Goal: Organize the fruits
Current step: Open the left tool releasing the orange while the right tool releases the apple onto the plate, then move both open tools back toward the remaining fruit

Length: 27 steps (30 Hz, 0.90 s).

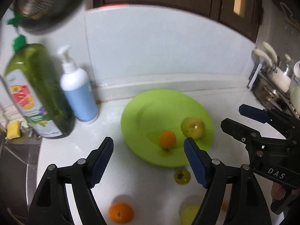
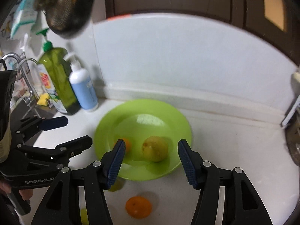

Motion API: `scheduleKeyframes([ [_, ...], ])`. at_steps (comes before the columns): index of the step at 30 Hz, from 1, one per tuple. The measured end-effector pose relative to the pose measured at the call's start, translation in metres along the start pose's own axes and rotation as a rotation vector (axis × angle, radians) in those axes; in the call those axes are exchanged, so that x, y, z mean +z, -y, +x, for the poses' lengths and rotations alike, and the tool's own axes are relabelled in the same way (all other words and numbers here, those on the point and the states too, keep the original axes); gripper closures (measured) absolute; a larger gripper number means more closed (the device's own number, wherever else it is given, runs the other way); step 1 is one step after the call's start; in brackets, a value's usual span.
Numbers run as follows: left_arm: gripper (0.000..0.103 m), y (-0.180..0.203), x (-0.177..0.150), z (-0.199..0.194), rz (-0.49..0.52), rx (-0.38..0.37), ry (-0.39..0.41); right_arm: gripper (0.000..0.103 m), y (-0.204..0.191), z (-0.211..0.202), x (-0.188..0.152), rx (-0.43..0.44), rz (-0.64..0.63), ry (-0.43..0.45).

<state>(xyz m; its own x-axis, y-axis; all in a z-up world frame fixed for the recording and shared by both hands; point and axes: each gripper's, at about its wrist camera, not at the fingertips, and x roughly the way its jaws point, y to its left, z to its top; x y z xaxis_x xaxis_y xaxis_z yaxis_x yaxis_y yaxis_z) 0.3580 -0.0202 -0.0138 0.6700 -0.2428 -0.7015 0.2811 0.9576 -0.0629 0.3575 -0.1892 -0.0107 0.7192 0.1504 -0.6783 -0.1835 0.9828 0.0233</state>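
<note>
A green plate (image 1: 150, 105) (image 2: 146, 108) lies on the white counter and holds a small orange fruit (image 1: 167, 140) (image 2: 127, 144) and a yellow-green fruit (image 1: 193, 127) (image 2: 155, 148). On the counter in front of it lie an orange (image 1: 121, 212) (image 2: 138, 206), a yellow-green fruit with a dark stem end (image 1: 181, 176) and another yellow-green fruit (image 1: 189, 212). My left gripper (image 1: 149, 146) is open and empty above the plate's near edge. My right gripper (image 2: 151, 150) (image 1: 232, 118) is open and empty, its fingers to either side of the yellow-green fruit on the plate.
A green dish-soap bottle (image 1: 37, 91) (image 2: 58, 78) and a white-and-blue pump bottle (image 1: 78, 93) (image 2: 83, 90) stand at the back left, by the sink and faucet (image 2: 22, 65). A yellow sponge (image 1: 13, 129) lies there. Utensils with white handles (image 1: 271, 63) stand at the right. A strainer (image 1: 46, 1) hangs above.
</note>
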Motion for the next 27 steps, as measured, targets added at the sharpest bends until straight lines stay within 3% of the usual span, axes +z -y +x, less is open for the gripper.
scheduleKeyframes([
  [4,0.025,0.003,-0.010,-0.041,0.023,0.040,0.072,0.044,-0.008,-0.035,-0.006,0.000,0.005,0.055],
  [9,0.023,0.004,-0.029,-0.077,0.024,0.051,0.104,0.039,-0.022,-0.065,-0.018,0.009,0.031,0.098],
  [19,0.023,0.002,-0.068,-0.113,0.044,0.080,0.112,0.039,-0.053,-0.106,-0.053,0.009,0.013,0.139],
  [27,0.023,0.002,-0.097,-0.123,0.086,0.098,0.101,0.039,-0.068,-0.112,-0.078,0.026,0.011,0.120],
])
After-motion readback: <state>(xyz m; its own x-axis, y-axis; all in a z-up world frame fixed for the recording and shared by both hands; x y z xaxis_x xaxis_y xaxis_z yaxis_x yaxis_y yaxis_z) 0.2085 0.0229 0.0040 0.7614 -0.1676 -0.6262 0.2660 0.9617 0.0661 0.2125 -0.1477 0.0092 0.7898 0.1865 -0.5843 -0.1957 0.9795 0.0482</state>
